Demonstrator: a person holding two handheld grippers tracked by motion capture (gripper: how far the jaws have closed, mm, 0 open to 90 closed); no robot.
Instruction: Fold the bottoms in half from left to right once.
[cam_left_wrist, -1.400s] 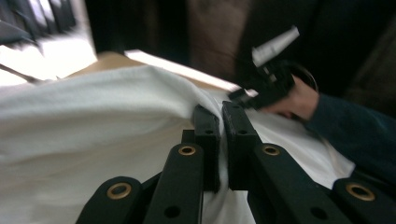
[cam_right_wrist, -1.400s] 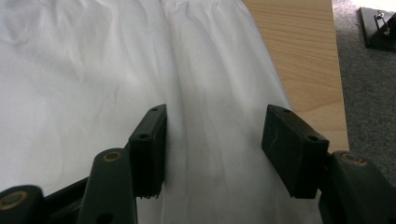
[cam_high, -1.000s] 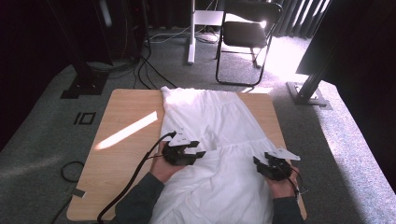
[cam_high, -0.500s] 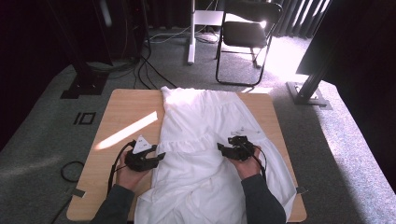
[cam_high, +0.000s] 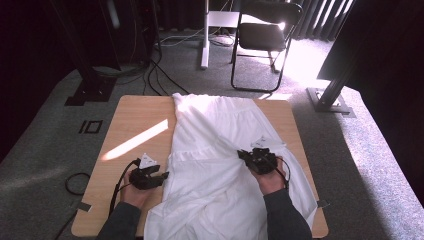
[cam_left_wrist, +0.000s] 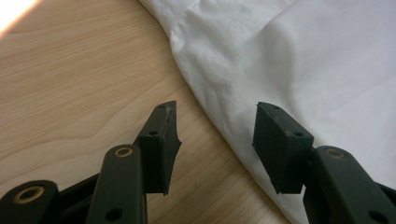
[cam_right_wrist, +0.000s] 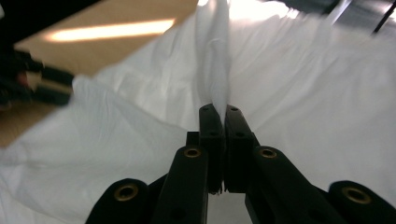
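A white cloth (cam_high: 225, 150) lies spread along the middle of the wooden table (cam_high: 135, 120). My right gripper (cam_high: 243, 155) is over the cloth's right half, pointing left. Its jaws have just been closing and are shut on a raised fold of the cloth (cam_right_wrist: 218, 88). My left gripper (cam_high: 163, 176) is low at the cloth's left edge, pointing right. It is open, and the cloth's edge (cam_left_wrist: 224, 121) runs through the gap between its fingers (cam_left_wrist: 161, 140) without the pads pressing on it. Bare wood (cam_left_wrist: 70, 84) lies to its left.
A sunlit stripe (cam_high: 135, 141) crosses the table's bare left part. Beyond the far edge stand a black chair (cam_high: 265, 35) and a white pole (cam_high: 205, 30), with cables (cam_high: 160, 75) on the carpet. A dark stand base (cam_high: 330, 100) sits at the right.
My left hand has moved left and down, off the cloth to its left edge. My right hand has moved left from the cloth's right edge, and its jaws have shut on a fold.
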